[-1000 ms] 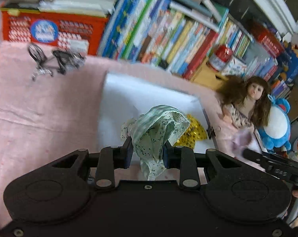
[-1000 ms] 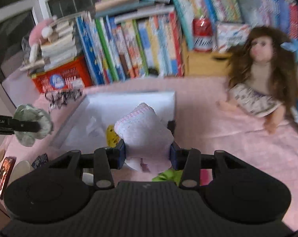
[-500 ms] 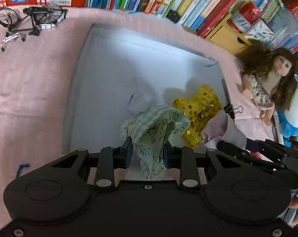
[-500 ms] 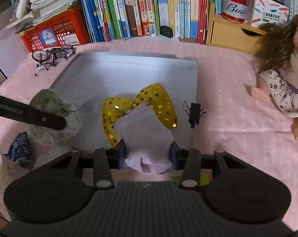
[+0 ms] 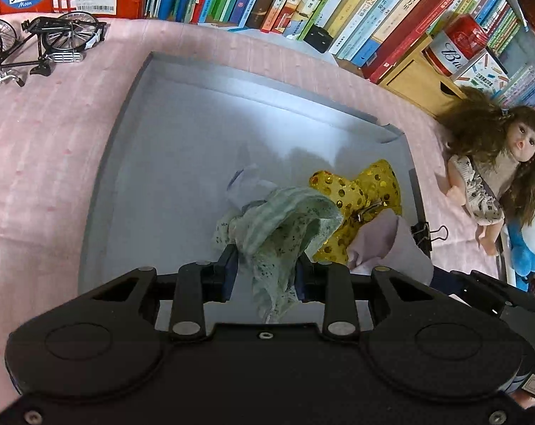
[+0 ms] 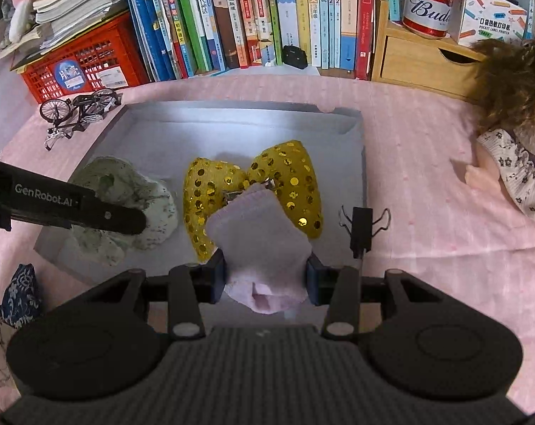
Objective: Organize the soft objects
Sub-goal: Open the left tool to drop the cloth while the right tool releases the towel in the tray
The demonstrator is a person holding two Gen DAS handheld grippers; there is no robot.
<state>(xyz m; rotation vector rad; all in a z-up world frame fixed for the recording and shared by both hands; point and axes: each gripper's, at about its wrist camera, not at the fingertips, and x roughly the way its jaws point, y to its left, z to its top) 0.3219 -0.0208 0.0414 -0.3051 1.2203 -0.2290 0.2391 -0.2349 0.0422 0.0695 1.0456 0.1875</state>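
Note:
My left gripper (image 5: pixel 267 269) is shut on a green floral cloth (image 5: pixel 285 223) and holds it low over the near part of a grey tray (image 5: pixel 161 141). The cloth also shows in the right wrist view (image 6: pixel 125 191), with the left gripper's finger (image 6: pixel 72 209) across it. My right gripper (image 6: pixel 266 276) is shut on a pale pink sock (image 6: pixel 260 233) at the tray's near edge (image 6: pixel 239 113). A yellow sequinned bow (image 6: pixel 253 191) lies in the tray just beyond the sock. The bow (image 5: pixel 359 194) and the sock (image 5: pixel 380 237) also show in the left wrist view.
A black binder clip (image 6: pixel 361 226) lies right of the tray. A doll (image 5: pixel 494 163) lies at the right beside a blue plush (image 5: pixel 529 241). A model bicycle (image 6: pixel 79 109) and a red crate (image 6: pixel 79 63) stand at the back left. Books (image 6: pixel 249 14) line the back. A blue patterned cloth (image 6: pixel 19 294) lies at the near left.
Both grippers have come down closer over the tray with their cloths still held. The green cloth now hangs close over the tray's floor beside the bow.

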